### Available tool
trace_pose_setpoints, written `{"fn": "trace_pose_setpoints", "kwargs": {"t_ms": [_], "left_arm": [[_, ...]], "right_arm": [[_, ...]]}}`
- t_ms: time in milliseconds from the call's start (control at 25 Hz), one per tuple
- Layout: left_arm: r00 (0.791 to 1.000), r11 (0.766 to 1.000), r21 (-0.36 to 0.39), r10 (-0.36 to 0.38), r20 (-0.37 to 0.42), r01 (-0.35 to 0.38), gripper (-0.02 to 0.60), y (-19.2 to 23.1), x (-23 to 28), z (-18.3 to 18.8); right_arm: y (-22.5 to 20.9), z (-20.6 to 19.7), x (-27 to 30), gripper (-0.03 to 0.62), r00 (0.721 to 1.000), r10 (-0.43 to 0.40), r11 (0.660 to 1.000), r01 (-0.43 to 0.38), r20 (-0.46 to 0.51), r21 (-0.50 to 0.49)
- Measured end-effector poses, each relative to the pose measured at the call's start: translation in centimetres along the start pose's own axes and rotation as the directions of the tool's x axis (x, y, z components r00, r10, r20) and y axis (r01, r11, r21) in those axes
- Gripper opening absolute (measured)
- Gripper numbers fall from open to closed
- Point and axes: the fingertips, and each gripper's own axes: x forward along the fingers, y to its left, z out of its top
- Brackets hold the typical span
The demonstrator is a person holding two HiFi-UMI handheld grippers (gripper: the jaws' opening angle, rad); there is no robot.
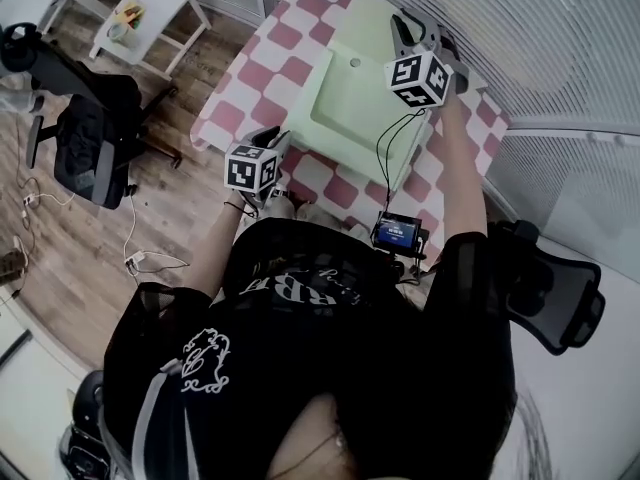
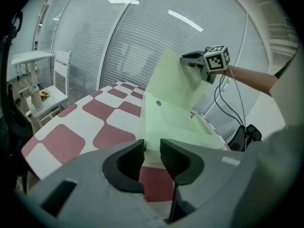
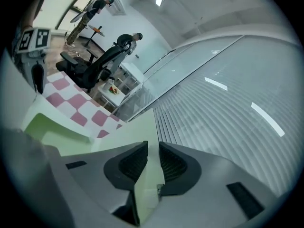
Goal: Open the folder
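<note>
A pale green folder (image 1: 345, 103) lies on the red-and-white checked table (image 1: 300, 33). Its cover (image 2: 176, 80) stands raised at the far side, above the lower leaf (image 2: 175, 125) with a snap button. My right gripper (image 1: 415, 20) is up at the cover's top edge. In the right gripper view (image 3: 153, 151) the cover (image 3: 148, 175) runs slanted through the narrow gap between the jaws, not clamped flat. My left gripper (image 1: 280, 140) sits low at the folder's near left edge. Its jaws (image 2: 152, 148) stand slightly apart, with tablecloth showing between them.
A black office chair (image 1: 90, 138) and a white side table (image 1: 135, 18) stand on the wooden floor to the left. Another chair (image 1: 555, 293) is at the right. A small screen device (image 1: 398, 233) hangs at the table's near edge. A glass wall with blinds (image 2: 142, 42) runs behind the table.
</note>
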Motion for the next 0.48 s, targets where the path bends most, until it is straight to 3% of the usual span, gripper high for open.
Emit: {"fn": "trace_pose_setpoints", "kwargs": {"t_ms": [480], "left_arm": [[0.997, 0.999, -0.016, 0.040, -0.063, -0.041, 0.117, 0.2, 0.3, 0.2]], "right_arm": [[-1.9, -4.8, 7.0, 0.067, 0.997, -0.047, 0.999, 0.045, -0.066, -0.021]]}}
